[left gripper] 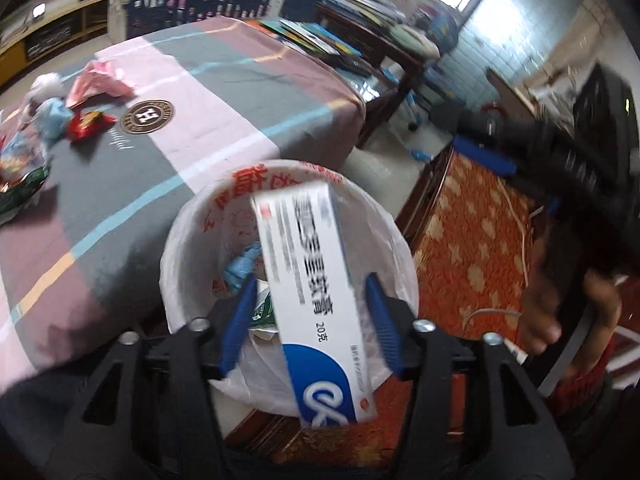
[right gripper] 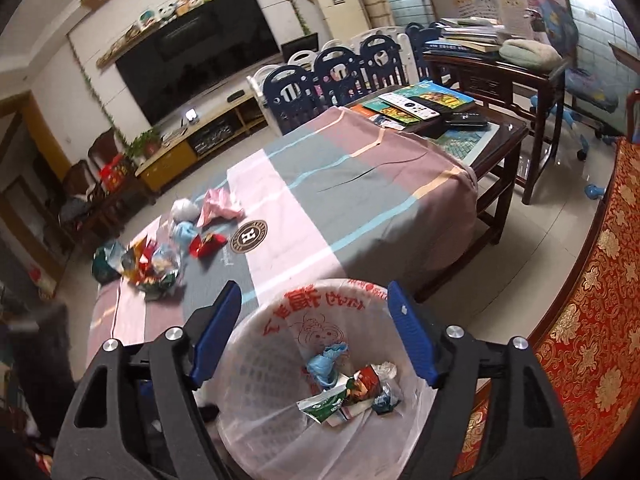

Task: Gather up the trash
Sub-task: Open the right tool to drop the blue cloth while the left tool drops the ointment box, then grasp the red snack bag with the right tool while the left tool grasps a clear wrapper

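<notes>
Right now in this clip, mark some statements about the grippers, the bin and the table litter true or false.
1. The left gripper has its fingers apart, with a white and blue cardboard medicine box between them over the bin. True.
2. The white plastic-lined waste bin is empty. False: a crumpled blue scrap and a green and white wrapper already lie inside.
3. The right gripper grips a red wrapper. False: it is open and holds nothing.
4. A red snack wrapper and crumpled pink paper lie on the striped cloth-covered table. True.
5. The round brown emblem is printed on the bin liner. False: it is on the tablecloth.
</notes>
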